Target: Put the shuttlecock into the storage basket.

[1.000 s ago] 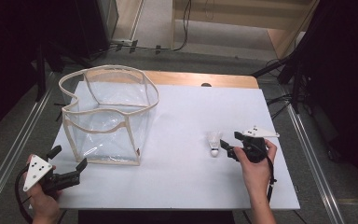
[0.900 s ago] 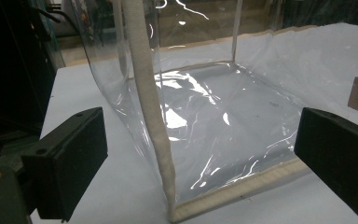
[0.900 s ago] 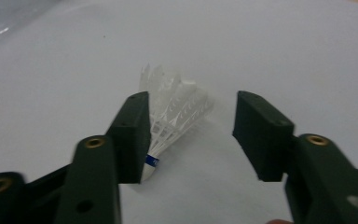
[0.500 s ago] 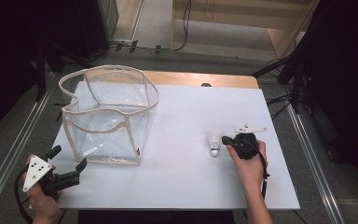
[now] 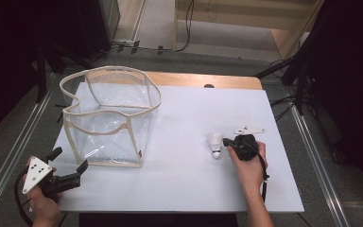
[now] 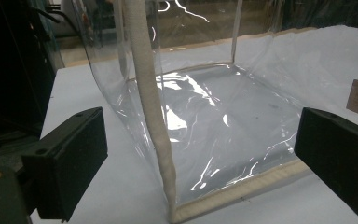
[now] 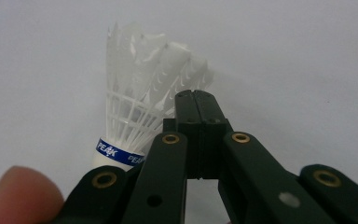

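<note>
At the table's (image 5: 179, 189) near left corner the left gripper (image 5: 68, 166) is held wide open toward a clear bag (image 5: 108, 118), while right of middle a white shuttlecock (image 5: 214, 144) with a blue band is seen lying just beside the right gripper (image 5: 227, 142), whose jaws are pressed together on nothing.

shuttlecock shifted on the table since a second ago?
No. In the high view the shuttlecock lies at the same spot relative to the clear bag and the table's right edge; the shut right gripper has come down beside it.

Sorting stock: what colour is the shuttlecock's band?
Blue with white lettering on the shuttlecock; right gripper view.
</note>
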